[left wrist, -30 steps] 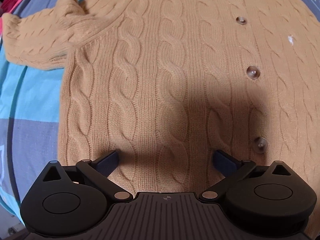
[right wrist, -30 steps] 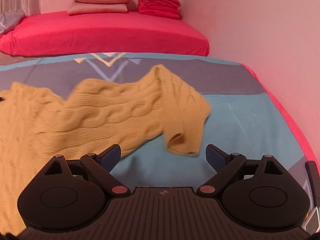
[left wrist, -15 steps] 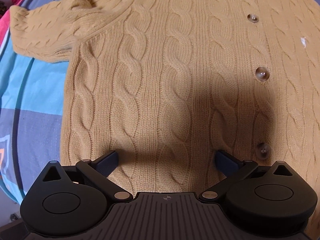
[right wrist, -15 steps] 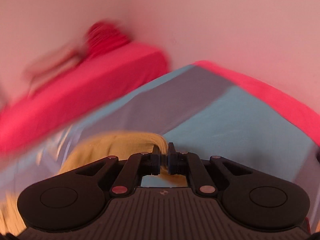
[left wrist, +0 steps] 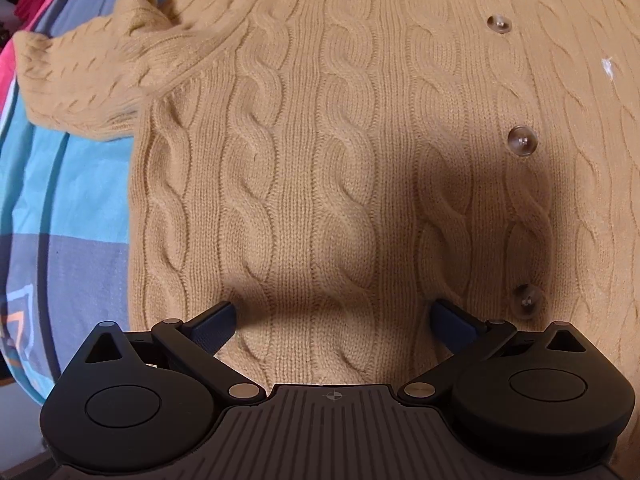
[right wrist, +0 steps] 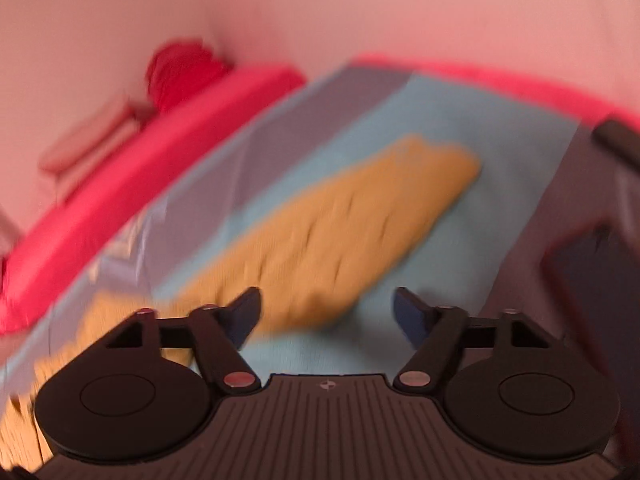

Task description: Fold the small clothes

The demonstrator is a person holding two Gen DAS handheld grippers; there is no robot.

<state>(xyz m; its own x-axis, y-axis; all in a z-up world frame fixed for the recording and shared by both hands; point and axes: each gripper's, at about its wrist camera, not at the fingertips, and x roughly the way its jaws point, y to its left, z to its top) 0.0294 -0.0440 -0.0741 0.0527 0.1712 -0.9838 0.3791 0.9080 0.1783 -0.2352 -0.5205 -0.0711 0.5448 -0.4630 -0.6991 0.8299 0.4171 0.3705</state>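
The tan cardigan point(left wrist: 340, 160) lies flat, buttons point(left wrist: 522, 141) up, on the blue-patterned bed point(left wrist: 60, 184). The left tool point(left wrist: 334, 316) hovers over its hem, jaws wide apart, gripping nothing. The right tool point(right wrist: 326, 312), also spread wide and empty, faces the blurred sleeve point(right wrist: 340, 236) stretched across the bed.

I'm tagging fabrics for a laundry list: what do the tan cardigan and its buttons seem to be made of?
The cardigan looks like thick wool-type yarn, matte, with raised cable twists and ribbing; the exact fibre is unclear. The buttons look like glossy, translucent plastic or horn.
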